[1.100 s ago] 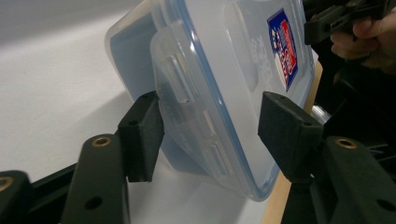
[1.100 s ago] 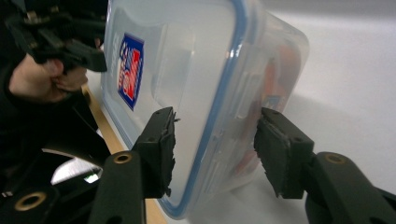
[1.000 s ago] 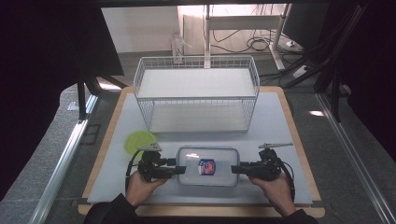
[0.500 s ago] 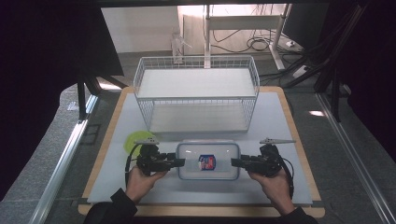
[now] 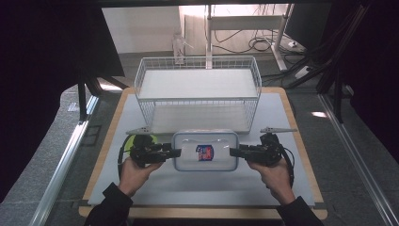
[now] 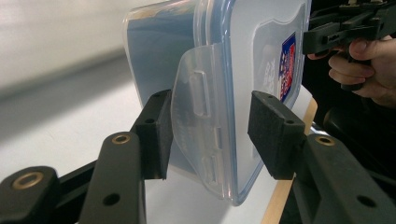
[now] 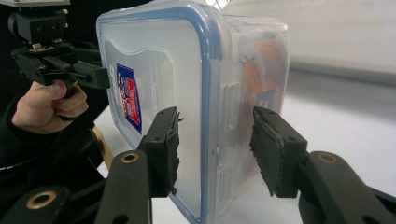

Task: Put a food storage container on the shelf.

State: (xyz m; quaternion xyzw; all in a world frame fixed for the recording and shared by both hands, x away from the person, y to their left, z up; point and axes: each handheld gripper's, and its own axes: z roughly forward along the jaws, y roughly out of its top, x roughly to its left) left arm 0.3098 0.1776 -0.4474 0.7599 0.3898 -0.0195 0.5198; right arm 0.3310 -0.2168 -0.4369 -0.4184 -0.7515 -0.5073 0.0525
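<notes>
Starting far left from above: spotting a green disc [image 5: 141, 140] on the mat [image 5: 197, 188], half tucked under the left gripper [image 5: 176, 152]. Riding along with that gripper now: jaws just closed in and clamped across the left end of the box [image 5: 204, 150], one pad against the underside beside the latch flap [image 6: 196, 102], the other against the lid. Cannot get that pad contact from overhead, not a chance. Moving to the middle: a clear box with a blue-rimmed lid and a red-and-blue label [image 5: 205, 152], sitting level between both grippers, near the front of the mat and just in front of the basket [image 5: 196, 58]. Hard to call from above whether off the mat or resting on it. Over to the right gripper [image 5: 233, 151]: clamped on the right end, lid on one pad, base on the other. Peeking through the wall in the right gripper view: something orange [image 7: 261, 74] inside, lost under the frosted lid from overhead. On to room: barely a gap between the box's far edge and the basket's wire front, bare mat toward the near wooden rim [image 5: 202, 212], open mat out to the right.
</notes>
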